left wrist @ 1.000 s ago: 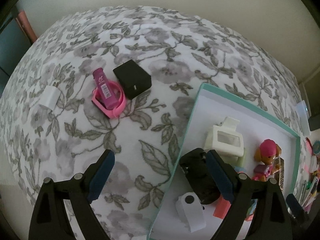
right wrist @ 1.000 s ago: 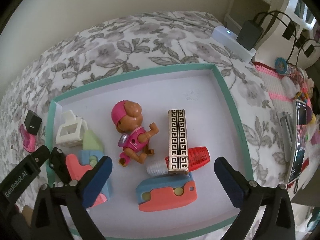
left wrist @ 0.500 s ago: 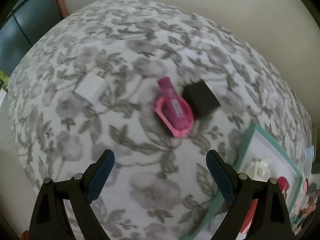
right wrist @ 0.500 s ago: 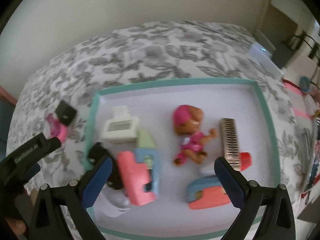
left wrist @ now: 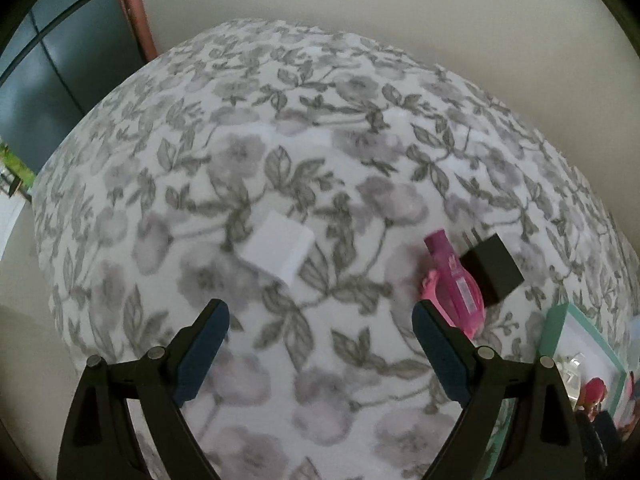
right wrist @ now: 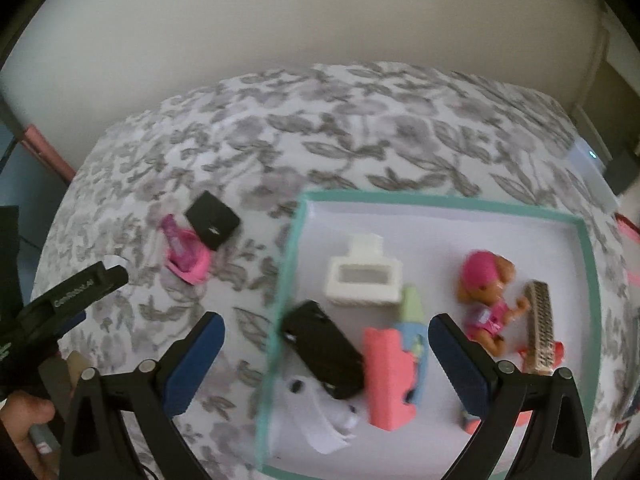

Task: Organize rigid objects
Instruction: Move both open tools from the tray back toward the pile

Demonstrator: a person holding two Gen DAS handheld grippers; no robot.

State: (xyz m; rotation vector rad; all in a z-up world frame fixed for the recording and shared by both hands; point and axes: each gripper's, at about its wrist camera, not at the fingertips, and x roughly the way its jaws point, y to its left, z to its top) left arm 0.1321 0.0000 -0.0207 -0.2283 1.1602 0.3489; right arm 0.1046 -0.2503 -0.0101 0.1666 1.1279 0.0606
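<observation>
Both hand-held grippers are held spread and empty above the floral bed.
The white charger (left wrist: 279,251) is seen left of the pink bottle (left wrist: 456,284); the black charger (left wrist: 493,270) touches it, outside the teal tray (right wrist: 591,280).

Grey floral bedcover (left wrist: 320,128), teal-rimmed white tray (right wrist: 588,264), black cube (left wrist: 492,276), pink tube (left wrist: 452,276)

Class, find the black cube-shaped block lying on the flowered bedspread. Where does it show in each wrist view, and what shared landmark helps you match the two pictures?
Left wrist view: the black block sits right of centre, just beyond the open left gripper.
Right wrist view: the black block sits left of centre, outside the teal tray.
Shared landmark: the pink object right beside the block in both.
</observation>
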